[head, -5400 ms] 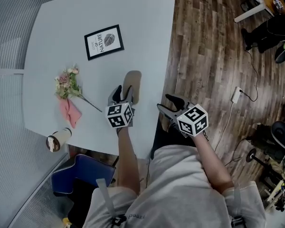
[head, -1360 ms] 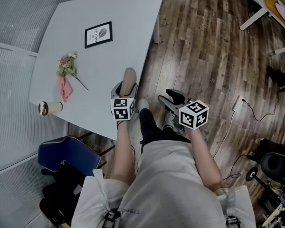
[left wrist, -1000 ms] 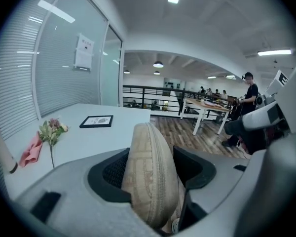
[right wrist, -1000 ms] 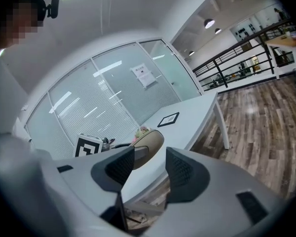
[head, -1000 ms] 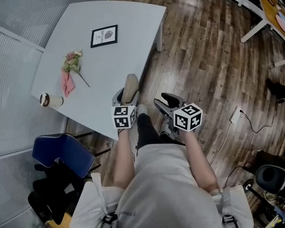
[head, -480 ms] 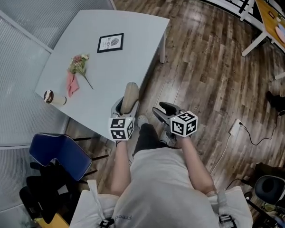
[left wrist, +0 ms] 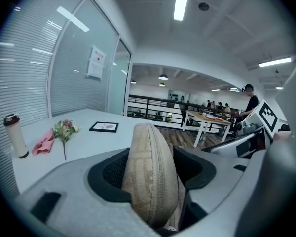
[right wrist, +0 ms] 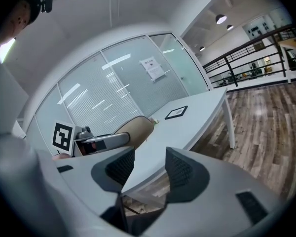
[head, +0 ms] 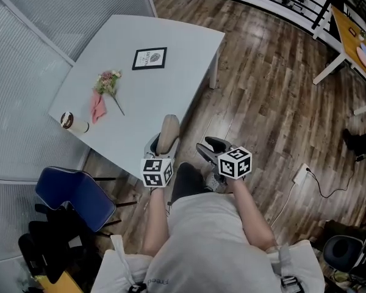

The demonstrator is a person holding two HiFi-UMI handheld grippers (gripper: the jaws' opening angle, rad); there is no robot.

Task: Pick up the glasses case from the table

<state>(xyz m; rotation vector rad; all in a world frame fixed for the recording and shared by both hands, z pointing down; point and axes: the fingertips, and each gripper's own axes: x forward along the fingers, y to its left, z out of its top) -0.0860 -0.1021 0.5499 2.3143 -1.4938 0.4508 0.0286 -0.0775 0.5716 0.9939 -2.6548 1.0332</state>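
The beige glasses case (head: 168, 133) is held in my left gripper (head: 161, 143), lifted off the white table (head: 171, 84) and just past its near edge. In the left gripper view the case (left wrist: 150, 174) stands on edge between both pads, its zip seam facing me, and it fills the gap. My right gripper (head: 208, 146) hovers over the wooden floor to the right of the table, open with nothing between its pads (right wrist: 122, 166). From the right gripper view the case (right wrist: 133, 129) shows at the left, held by the other gripper.
On the table lie a framed print (head: 149, 58), a small flower bunch with a pink cloth (head: 104, 93) and a travel cup (head: 73, 122) near the left edge. A blue chair (head: 73, 197) stands at the lower left. Glass walls bound the left side.
The view has pulled back from the table, which now lies farther off. My left gripper has carried the case off the tabletop and back past its near edge. My right gripper shifted slightly.
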